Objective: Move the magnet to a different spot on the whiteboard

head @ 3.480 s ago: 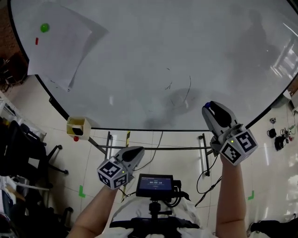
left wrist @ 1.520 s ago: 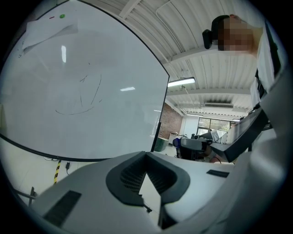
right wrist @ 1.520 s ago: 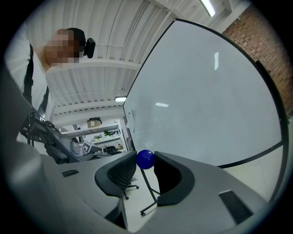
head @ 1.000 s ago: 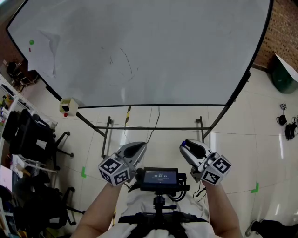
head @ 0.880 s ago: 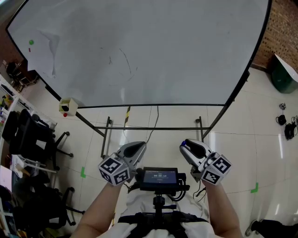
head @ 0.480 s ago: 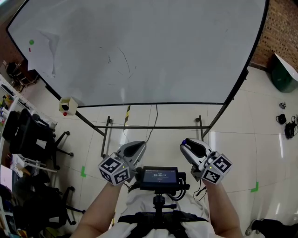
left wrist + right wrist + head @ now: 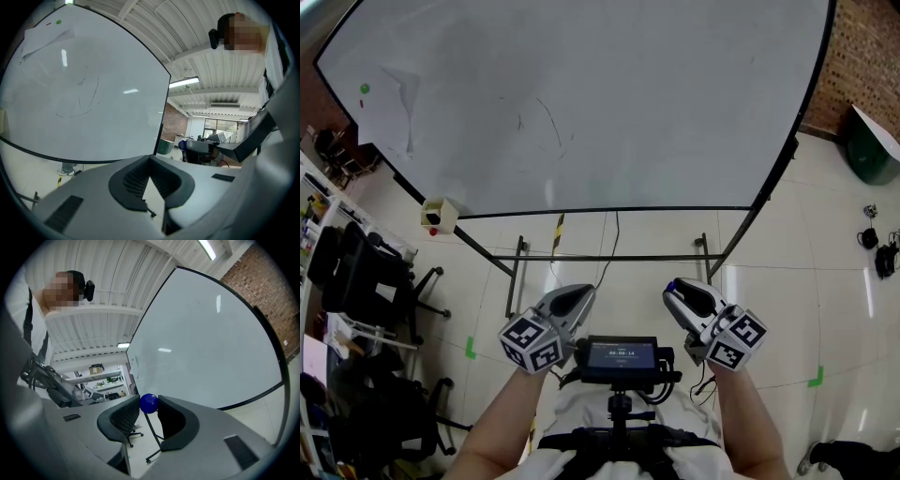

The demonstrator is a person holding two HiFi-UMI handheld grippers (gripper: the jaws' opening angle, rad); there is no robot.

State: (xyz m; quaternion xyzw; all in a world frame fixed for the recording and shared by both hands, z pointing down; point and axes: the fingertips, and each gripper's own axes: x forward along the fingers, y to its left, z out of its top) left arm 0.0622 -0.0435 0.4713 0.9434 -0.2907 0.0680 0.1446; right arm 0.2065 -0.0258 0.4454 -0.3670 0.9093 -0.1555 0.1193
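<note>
We are pinching the blue magnet (image 7: 149,403) at the very tips of the right gripper's (image 7: 677,291) jaws, probably so most of it is staying exposed to meet the whiteboard (image 7: 628,103), which is standing well apart ahead of us. The left gripper (image 7: 579,298) is idling beside it, jaws pressed together on nothing. The magnet is looking like 1 small, glossy, deep-blue ball.

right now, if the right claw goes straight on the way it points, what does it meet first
Probably the whiteboard; nothing else shows in between. The blue magnet in the right claw would touch first. Depth is unclear.
</note>
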